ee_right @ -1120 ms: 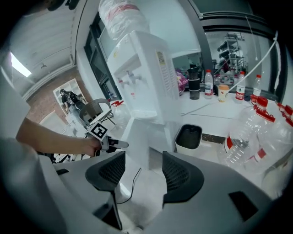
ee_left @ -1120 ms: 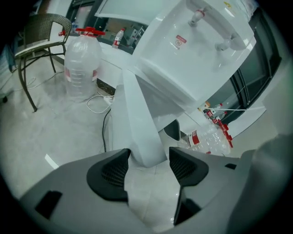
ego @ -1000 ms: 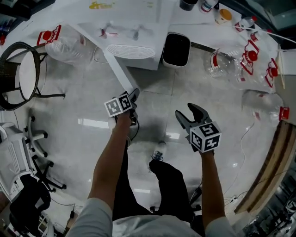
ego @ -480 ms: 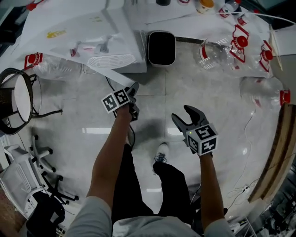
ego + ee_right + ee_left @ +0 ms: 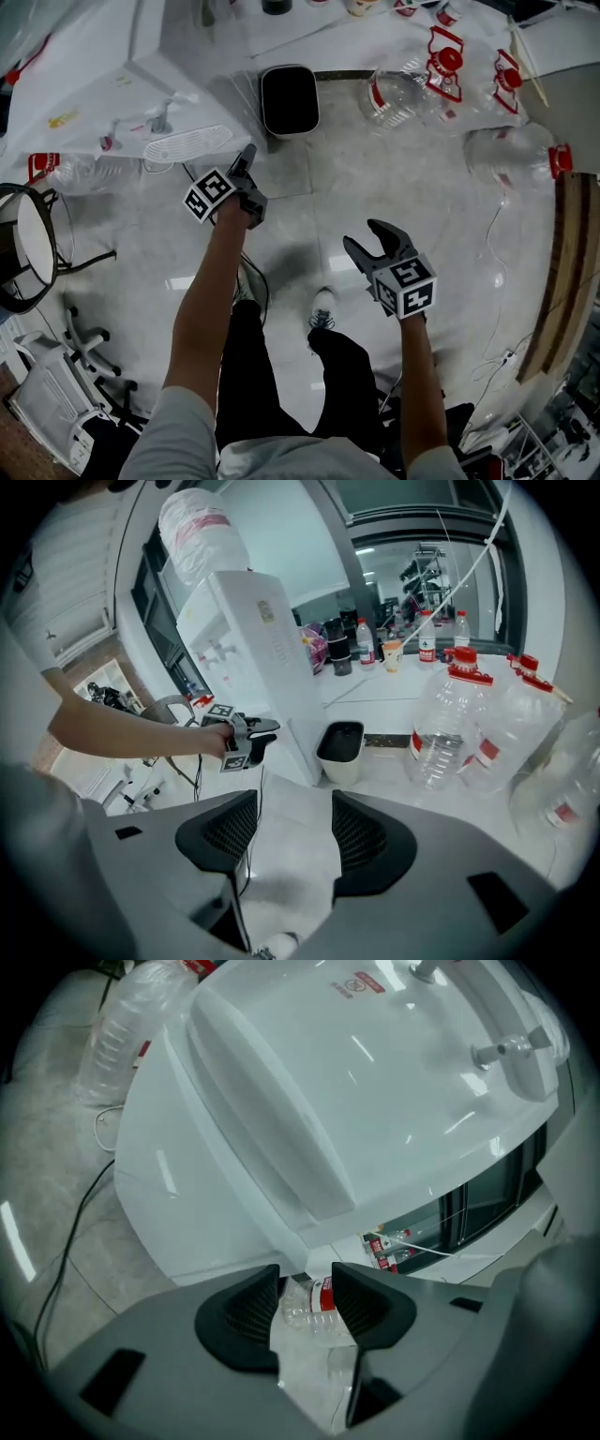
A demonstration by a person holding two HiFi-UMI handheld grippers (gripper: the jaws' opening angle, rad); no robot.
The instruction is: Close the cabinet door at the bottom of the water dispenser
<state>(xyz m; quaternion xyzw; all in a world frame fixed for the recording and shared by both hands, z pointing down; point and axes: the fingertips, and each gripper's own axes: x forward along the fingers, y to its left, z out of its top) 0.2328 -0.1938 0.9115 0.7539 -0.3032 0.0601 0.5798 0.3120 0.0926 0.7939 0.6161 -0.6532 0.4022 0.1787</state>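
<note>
Left claw (image 5: pixel 249 157) was advanced to the water dispenser (image 5: pixel 178 66), closing on nothing; right claw (image 5: pixel 364 239) was held released; cabinet door closure was unconfirmed.

The water dispenser (image 5: pixel 141 66) runs off the head view's top edge. Its cabinet door, ahead of the left gripper (image 5: pixel 246 159), sits under the overhang and cannot be made out. A small bottle (image 5: pixel 317 1302) beyond that gripper's closing, empty jaws is half covered by the pads, its label too small to read.

bright, sharp, glare patches, fisheye dark corners
</note>
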